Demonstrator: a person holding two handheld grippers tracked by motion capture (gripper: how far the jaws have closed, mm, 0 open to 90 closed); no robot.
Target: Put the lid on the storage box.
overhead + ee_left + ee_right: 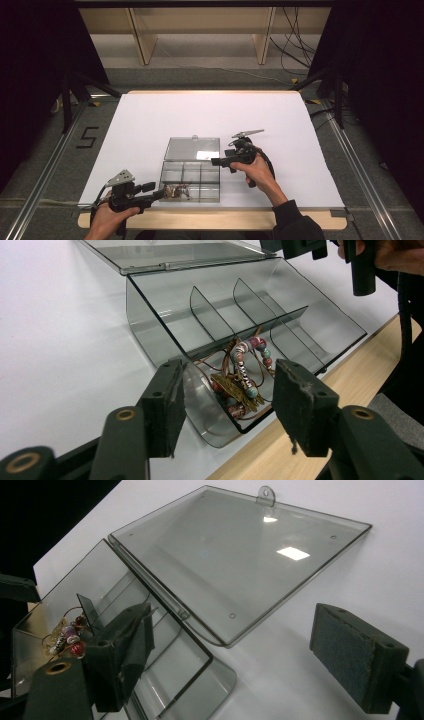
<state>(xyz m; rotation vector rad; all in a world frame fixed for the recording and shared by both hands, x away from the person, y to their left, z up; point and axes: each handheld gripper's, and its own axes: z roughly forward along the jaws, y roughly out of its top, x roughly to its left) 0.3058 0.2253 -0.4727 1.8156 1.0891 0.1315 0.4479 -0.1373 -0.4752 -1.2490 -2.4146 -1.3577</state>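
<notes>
Jewellery lies in the box's near-left compartment, lid flat open behind. Left gripper, jaws part open and empty, faces that corner, so picking it out seems the step in hand; next it must reach in and close. Right gripper gapes wide, empty, beside the box. Beads and a brass charm show from the left gripper view; the high view gives layout.
</notes>
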